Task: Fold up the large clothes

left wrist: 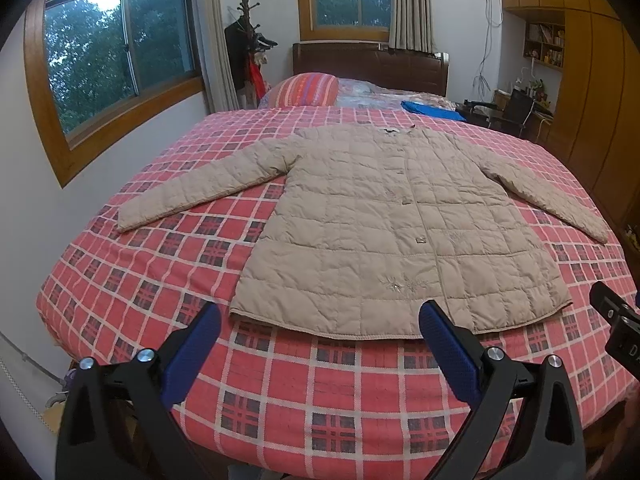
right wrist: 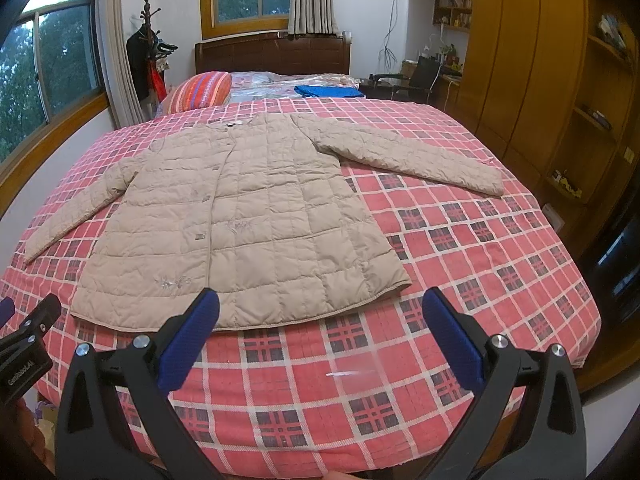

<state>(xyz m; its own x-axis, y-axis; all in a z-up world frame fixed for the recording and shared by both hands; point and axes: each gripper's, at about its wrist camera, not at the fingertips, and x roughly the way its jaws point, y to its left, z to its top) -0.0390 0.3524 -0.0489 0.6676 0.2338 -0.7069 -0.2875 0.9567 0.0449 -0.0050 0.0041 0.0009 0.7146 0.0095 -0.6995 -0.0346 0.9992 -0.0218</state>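
1. I am looking at the beige quilted jacket (left wrist: 384, 232), which is lying flat and face up on the red plaid bed (left wrist: 320, 392), buttoned, collar toward the headboard (left wrist: 368, 66), hem nearest me, and both sleeves spread out to the sides.
2. I am holding the left hand-held gripper (left wrist: 320, 330) with its jaws wide apart and empty, hovering just short of the hem, toward its left corner.
3. I am holding the right hand-held gripper (right wrist: 320, 314) equally spread and empty, short of the hem near its right corner.
4. I judge that folding is not yet begun; this is the approach step.
5. Next I am expecting to need a grasp on the jacket, likely a sleeve cuff or a hem corner, pinching the padded layers fully before carrying them across the body.
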